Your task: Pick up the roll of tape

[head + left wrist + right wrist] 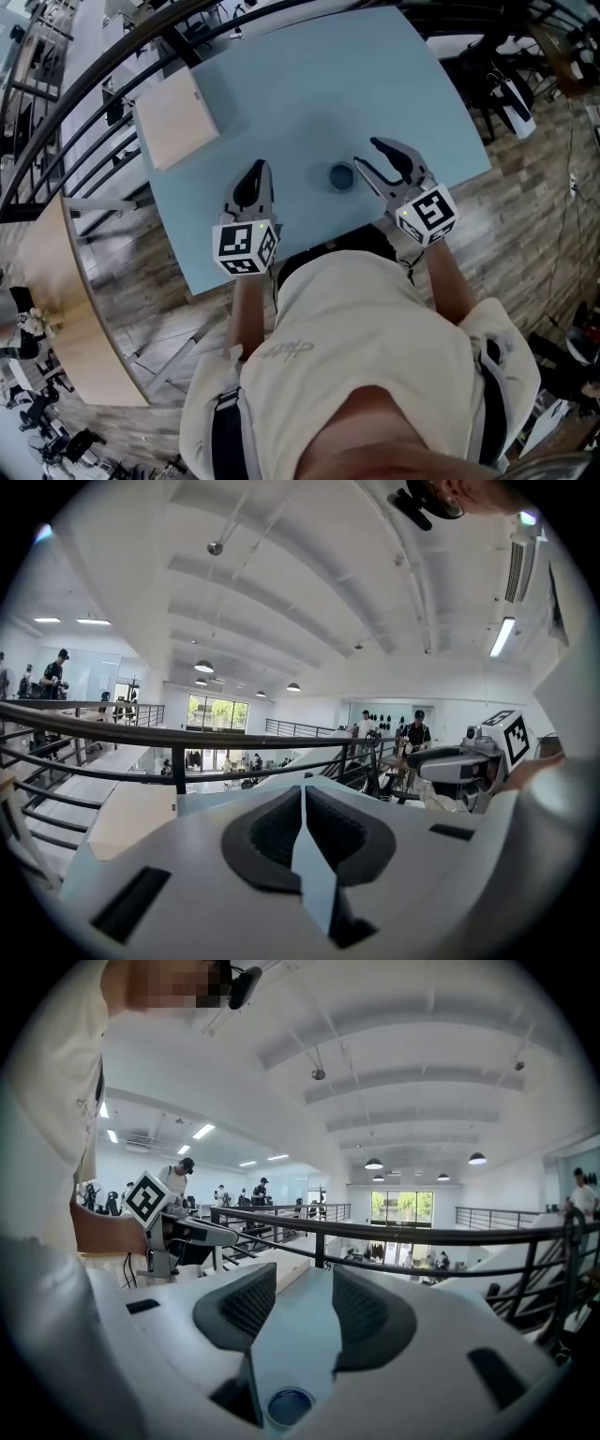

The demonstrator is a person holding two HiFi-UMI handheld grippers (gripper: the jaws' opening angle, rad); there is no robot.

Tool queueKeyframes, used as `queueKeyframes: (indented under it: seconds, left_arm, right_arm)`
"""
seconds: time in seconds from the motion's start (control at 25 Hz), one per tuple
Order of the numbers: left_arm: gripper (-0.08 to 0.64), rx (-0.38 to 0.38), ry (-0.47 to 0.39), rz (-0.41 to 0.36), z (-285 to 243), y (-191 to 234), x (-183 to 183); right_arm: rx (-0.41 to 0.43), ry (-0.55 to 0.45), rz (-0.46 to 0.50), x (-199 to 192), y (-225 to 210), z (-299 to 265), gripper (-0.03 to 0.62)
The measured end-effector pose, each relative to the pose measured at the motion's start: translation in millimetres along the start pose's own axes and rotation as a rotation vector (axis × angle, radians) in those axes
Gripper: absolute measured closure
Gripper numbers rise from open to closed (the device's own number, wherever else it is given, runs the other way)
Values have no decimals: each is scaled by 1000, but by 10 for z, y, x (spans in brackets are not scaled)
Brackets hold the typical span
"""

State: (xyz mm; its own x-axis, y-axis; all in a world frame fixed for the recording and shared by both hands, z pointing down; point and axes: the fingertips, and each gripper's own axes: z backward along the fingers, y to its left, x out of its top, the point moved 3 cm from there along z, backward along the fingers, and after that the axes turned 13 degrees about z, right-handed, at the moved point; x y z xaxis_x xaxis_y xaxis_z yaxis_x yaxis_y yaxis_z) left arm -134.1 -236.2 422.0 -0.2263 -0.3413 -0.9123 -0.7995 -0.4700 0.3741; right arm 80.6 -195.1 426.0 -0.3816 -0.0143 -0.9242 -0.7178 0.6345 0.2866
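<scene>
The roll of tape lies flat on the blue table, not far from the table's near edge, and no jaw holds it.

The right gripper is just to the right of the roll, with its jaws spread wide apart and nothing between them. In the right gripper view the roll shows low down, under the gap of the jaws. The right forearm reaches forward from the body over the table edge, turned a little towards the roll.

The left gripper is left of the roll and well apart from it. Its jaws are pressed together (only a thin slit remains) and they are empty. The left forearm goes nearly straight forward.

A flat beige board lies far left of the roll, beyond the left gripper.
</scene>
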Motion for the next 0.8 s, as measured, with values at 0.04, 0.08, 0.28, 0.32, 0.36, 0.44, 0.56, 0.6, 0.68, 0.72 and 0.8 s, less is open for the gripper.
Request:
queueKeyframes:
  seconds: [0.04, 0.08, 0.28, 0.32, 0.36, 0.44, 0.56, 0.6, 0.68, 0.72, 0.8]
  left_arm:
    - [531, 7, -3, 2, -16, -3, 6]
    - [531, 16, -5, 2, -37, -8, 11]
    - [531, 58, -10, 3, -75, -119, 33]
    - [531, 63, -8, -1, -82, -141, 36]
    - [529, 67, -5, -7, -96, -157, 35]
    - [529, 76, 4, -17, -134, -178, 24]
    - [531, 96, 21, -14, -166, -172, -37]
    - [531, 104, 25, -10, -167, -153, -65]
    - [529, 121, 31, 1, -165, -111, -117]
    - [529, 127, 33, 5, -162, -96, -143]
    - [531, 136, 38, 16, -147, -86, -201]
  right_arm:
    - [9, -7, 5, 17, -21, -11, 407]
    - [18, -15, 10, 35, -46, -24, 407]
    - [74, -35, 35, 39, -130, -76, 407]
    - [84, -34, 41, 23, -141, -90, 408]
    - [92, -33, 43, 3, -153, -109, 407]
    - [108, -23, 32, -42, -178, -142, 408]
    - [135, 7, 15, -133, -168, -181, 407]
    - [148, 18, 17, -171, -148, -201, 407]
    - [179, 41, 27, -253, -96, -251, 407]
    - [194, 54, 31, -302, -66, -274, 407]
    - [220, 84, 38, -421, 2, -306, 407]
